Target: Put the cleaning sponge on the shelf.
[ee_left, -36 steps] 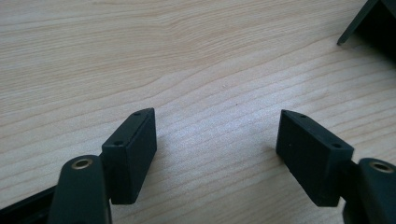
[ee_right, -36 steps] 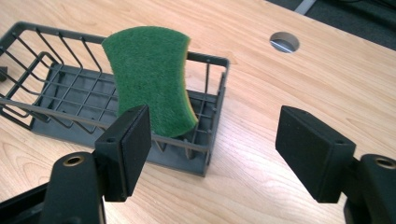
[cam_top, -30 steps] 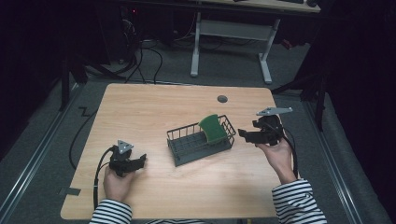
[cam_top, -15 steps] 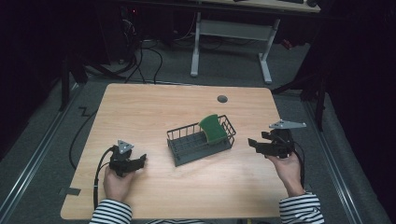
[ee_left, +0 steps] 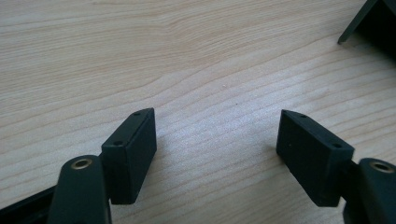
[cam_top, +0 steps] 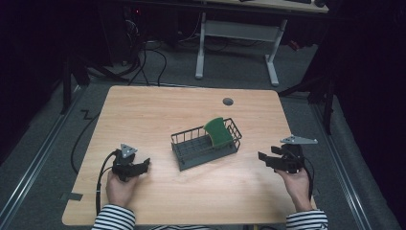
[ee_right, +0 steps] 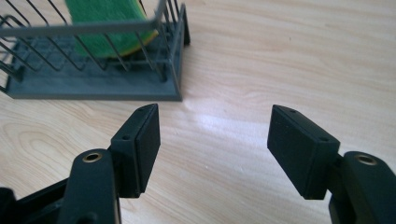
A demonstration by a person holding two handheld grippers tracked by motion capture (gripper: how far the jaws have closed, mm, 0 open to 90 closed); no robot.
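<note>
A dark grey wire basket [cam_top: 184, 143] stands near the middle of the wooden table [cam_top: 158, 105]. A green sponge [cam_top: 219, 132] with a yellow edge leans upright in its right end, also visible as the sponge [ee_right: 109, 18] behind the basket [ee_right: 93, 88] wires in the right gripper view. My left gripper [cam_top: 143, 165] rests low on the table at the front left, open and empty [ee_left: 217, 135]. My right gripper [cam_top: 262, 158] sits at the front right, open and empty [ee_right: 212, 126], apart from the basket's right end.
A round grommet hole [cam_top: 228, 101] lies near the table's far edge. A dark corner of the basket [ee_left: 369, 21] shows at the top right of the left gripper view. Behind the table stands a white desk frame [cam_top: 237, 33] with cables on the floor.
My right gripper has drawn back from the basket's right end, moving right and toward the table's front, and has come down lower. The left gripper has stayed put.
</note>
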